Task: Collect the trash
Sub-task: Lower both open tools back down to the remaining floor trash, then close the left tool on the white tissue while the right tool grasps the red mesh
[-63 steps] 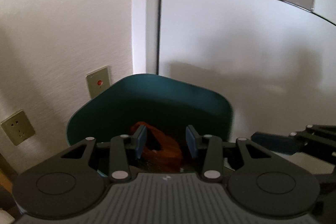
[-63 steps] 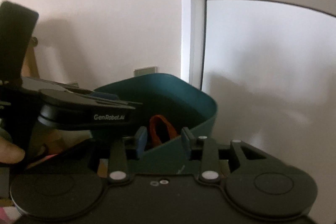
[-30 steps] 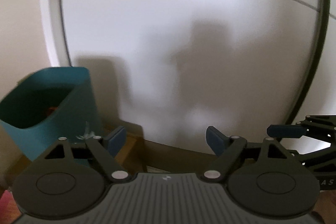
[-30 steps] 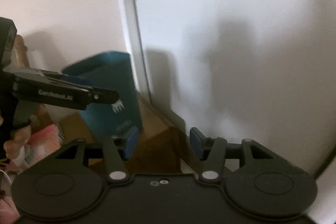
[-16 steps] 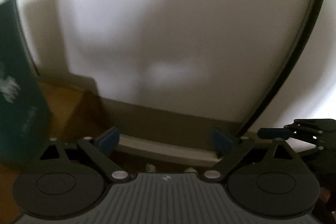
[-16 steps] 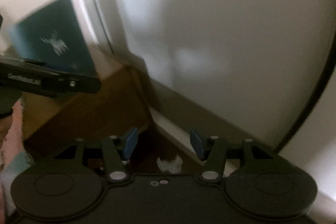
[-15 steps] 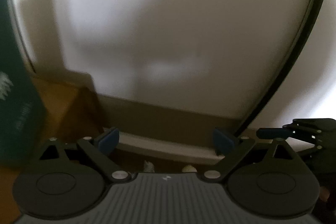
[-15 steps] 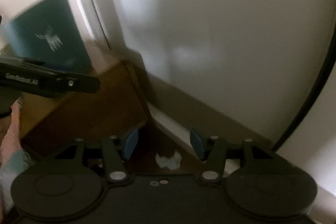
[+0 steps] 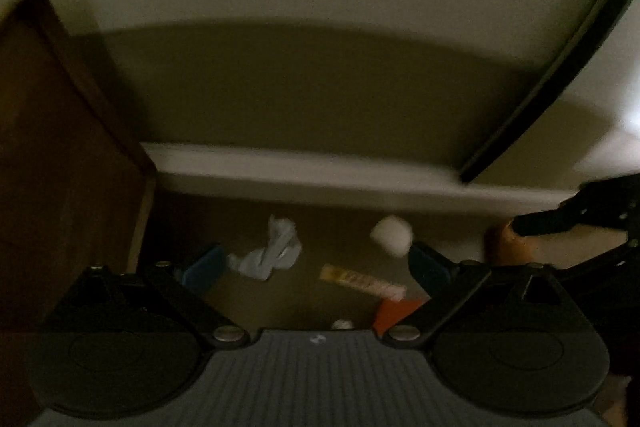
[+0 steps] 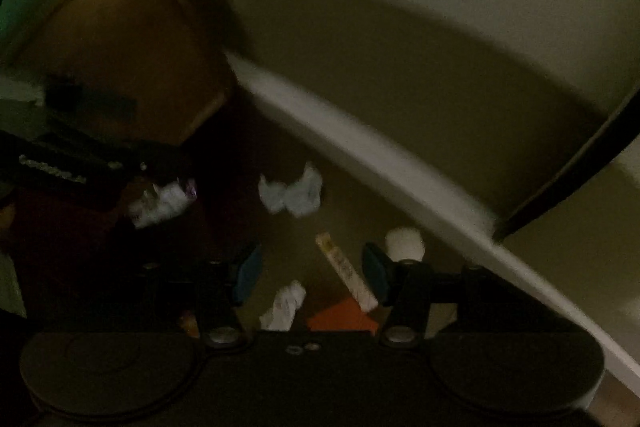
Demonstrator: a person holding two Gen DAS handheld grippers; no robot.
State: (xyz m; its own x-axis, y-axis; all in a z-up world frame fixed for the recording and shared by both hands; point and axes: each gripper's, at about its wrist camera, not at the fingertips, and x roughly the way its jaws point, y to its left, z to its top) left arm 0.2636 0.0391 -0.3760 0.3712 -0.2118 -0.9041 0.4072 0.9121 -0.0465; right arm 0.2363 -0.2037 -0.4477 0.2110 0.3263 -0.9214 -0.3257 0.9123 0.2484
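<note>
Littering the dim floor (image 9: 304,227) by the baseboard (image 9: 320,179): crumpled tissue (image 9: 268,251).

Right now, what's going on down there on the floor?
A person holds both claws over litter on the floor by the white baseboard. The left claw is open above a crumpled tissue; the right claw is open over a long wrapper. A white ball and an orange piece lie nearby. Nothing is gripped.

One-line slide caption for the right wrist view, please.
Open right hand-held gripper above floor litter: crumpled tissue, yellow stick wrapper, orange scrap.
</note>
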